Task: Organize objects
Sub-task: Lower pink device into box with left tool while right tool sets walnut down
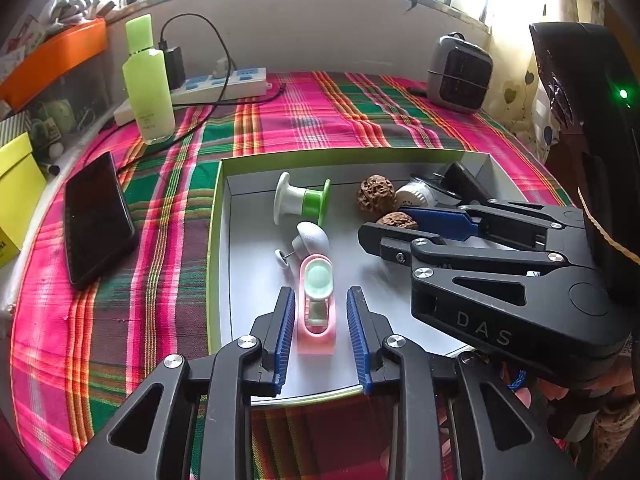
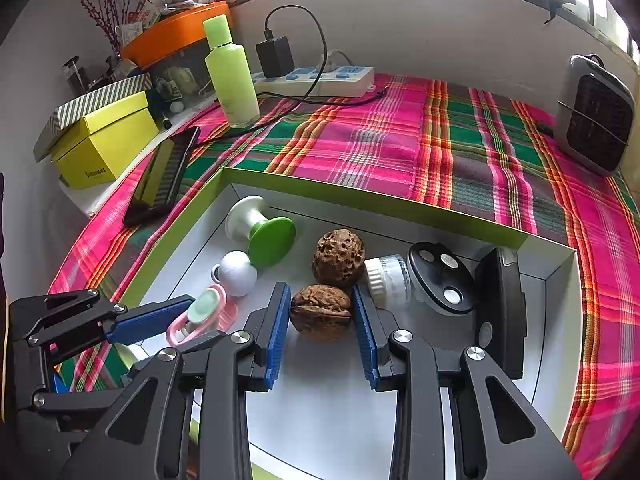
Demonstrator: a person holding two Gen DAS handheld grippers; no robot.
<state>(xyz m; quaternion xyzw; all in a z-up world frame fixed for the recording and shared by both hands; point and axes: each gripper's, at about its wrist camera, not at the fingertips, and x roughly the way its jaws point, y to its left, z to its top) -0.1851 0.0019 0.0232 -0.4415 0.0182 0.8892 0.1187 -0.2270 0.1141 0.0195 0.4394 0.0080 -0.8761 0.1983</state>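
A shallow white tray with a green rim (image 1: 215,240) (image 2: 360,197) lies on the plaid cloth. On its floor a pink holder with a mint cap (image 1: 317,304) (image 2: 200,314) lies between the blue pads of my left gripper (image 1: 320,293) (image 2: 196,319). There is a gap on each side, so the gripper is open. My right gripper (image 2: 319,289) (image 1: 384,222) is shut on a brown walnut (image 2: 320,312) (image 1: 397,220) that rests on the tray floor. A second walnut (image 2: 338,258) (image 1: 374,196) sits just behind it.
The tray also holds a white-and-green spool (image 1: 302,202), a white ball-shaped piece (image 1: 311,236), a small white jar (image 2: 386,280), a black round lid (image 2: 440,284) and a black device (image 2: 500,308). Outside it are a phone (image 1: 98,220), green bottle (image 1: 148,80), power strip (image 1: 224,84) and heater (image 1: 458,74).
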